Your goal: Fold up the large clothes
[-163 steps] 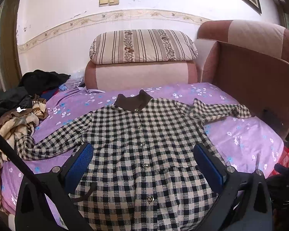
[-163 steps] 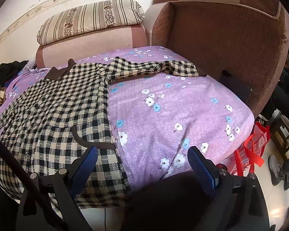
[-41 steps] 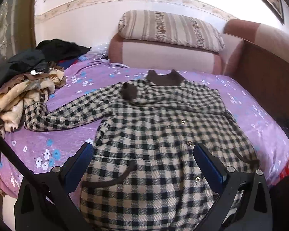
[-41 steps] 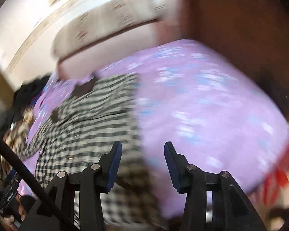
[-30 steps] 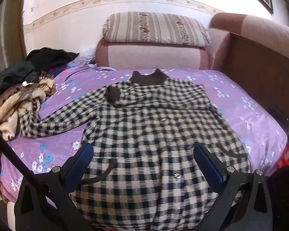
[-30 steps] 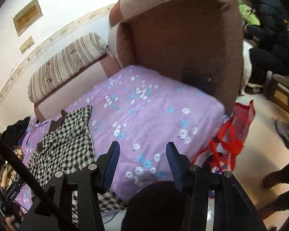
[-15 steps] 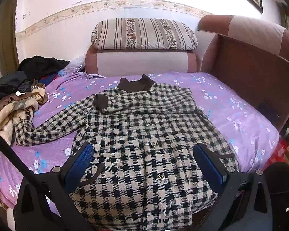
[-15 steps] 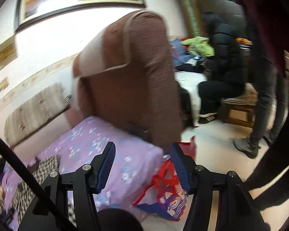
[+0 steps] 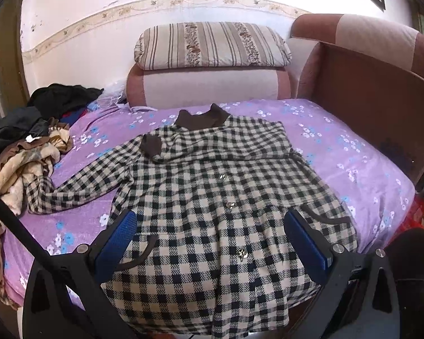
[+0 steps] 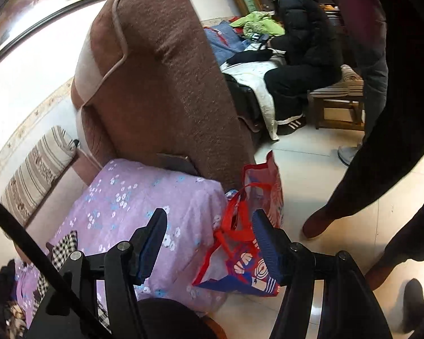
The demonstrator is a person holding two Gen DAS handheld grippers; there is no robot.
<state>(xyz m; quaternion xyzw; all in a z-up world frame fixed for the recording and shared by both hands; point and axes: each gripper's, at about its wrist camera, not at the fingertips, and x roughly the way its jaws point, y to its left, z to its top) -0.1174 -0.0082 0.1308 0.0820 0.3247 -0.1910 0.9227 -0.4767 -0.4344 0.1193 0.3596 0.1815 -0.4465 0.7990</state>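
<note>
A black-and-cream checked coat point(image 9: 212, 203) with a brown collar lies buttoned-side up on the purple flowered bed cover point(image 9: 353, 155). One sleeve is folded across its chest, its brown cuff point(image 9: 151, 145) near the collar. The other sleeve point(image 9: 79, 186) stretches out toward the left. My left gripper point(image 9: 209, 243) hangs open over the coat's lower half, holding nothing. My right gripper point(image 10: 209, 243) is open and empty, turned away over the bed's corner; only a strip of the coat point(image 10: 62, 248) shows at that view's lower left.
A heap of clothes point(image 9: 28, 141) lies on the bed's left side. A striped cushion point(image 9: 212, 45) tops the headboard, and a brown armrest point(image 10: 161, 79) bounds the bed. A red bag point(image 10: 248, 243) stands on the floor; a seated person point(image 10: 305, 42) and standing legs point(image 10: 361, 169) are nearby.
The coat's right sleeve, spread out earlier, now lies folded across the chest. My right gripper has swung away from the bed toward the room and its jaws have widened. The left gripper barely moved.
</note>
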